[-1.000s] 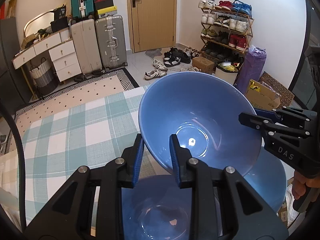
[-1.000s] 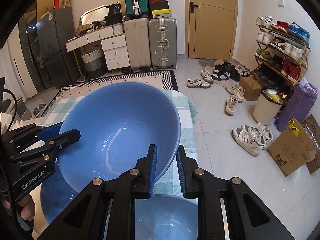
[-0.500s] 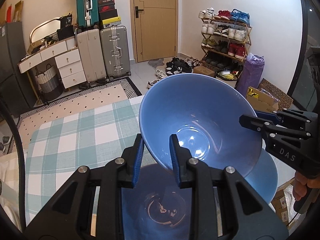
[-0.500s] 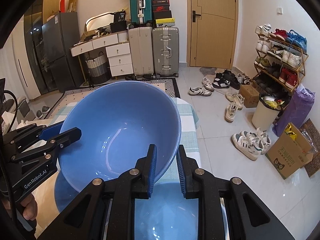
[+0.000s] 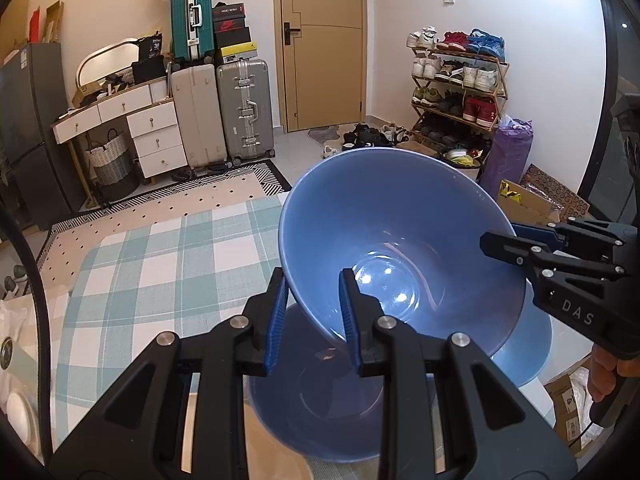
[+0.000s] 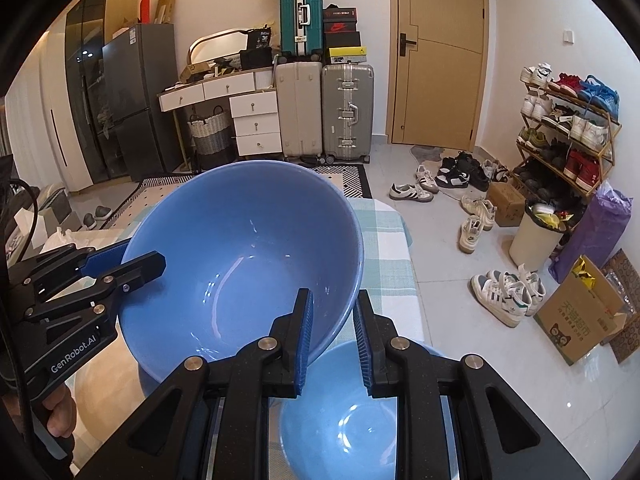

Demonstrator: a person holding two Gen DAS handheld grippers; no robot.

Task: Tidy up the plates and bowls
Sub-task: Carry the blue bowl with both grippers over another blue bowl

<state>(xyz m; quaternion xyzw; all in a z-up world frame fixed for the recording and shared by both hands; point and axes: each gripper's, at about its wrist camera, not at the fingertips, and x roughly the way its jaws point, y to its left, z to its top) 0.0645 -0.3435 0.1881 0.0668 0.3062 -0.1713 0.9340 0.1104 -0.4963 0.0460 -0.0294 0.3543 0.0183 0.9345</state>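
A large blue bowl [image 5: 400, 240] hangs in the air between both grippers, tilted. My left gripper [image 5: 312, 316] is shut on its near rim, and my right gripper [image 6: 332, 336] is shut on the opposite rim. The bowl also shows in the right wrist view [image 6: 240, 256]. The right gripper shows at the right in the left wrist view [image 5: 504, 246]; the left gripper shows at the left in the right wrist view [image 6: 124, 260]. A second blue bowl [image 5: 320, 400] sits below on the table, also seen under my right gripper [image 6: 344, 420]. Another blue dish [image 5: 528, 348] lies behind it.
The table has a green and white checked cloth [image 5: 160, 280]. A white dish [image 5: 18, 416] lies at the left edge. Beyond are suitcases [image 5: 244, 108], a white drawer desk [image 5: 132, 128], a shoe rack [image 5: 460, 92], a door, and cardboard boxes [image 6: 580, 316] on the floor.
Both grippers have lifted the held blue bowl; the table and the bowl beneath sit lower and farther below it. Both grips on the rim are unchanged.
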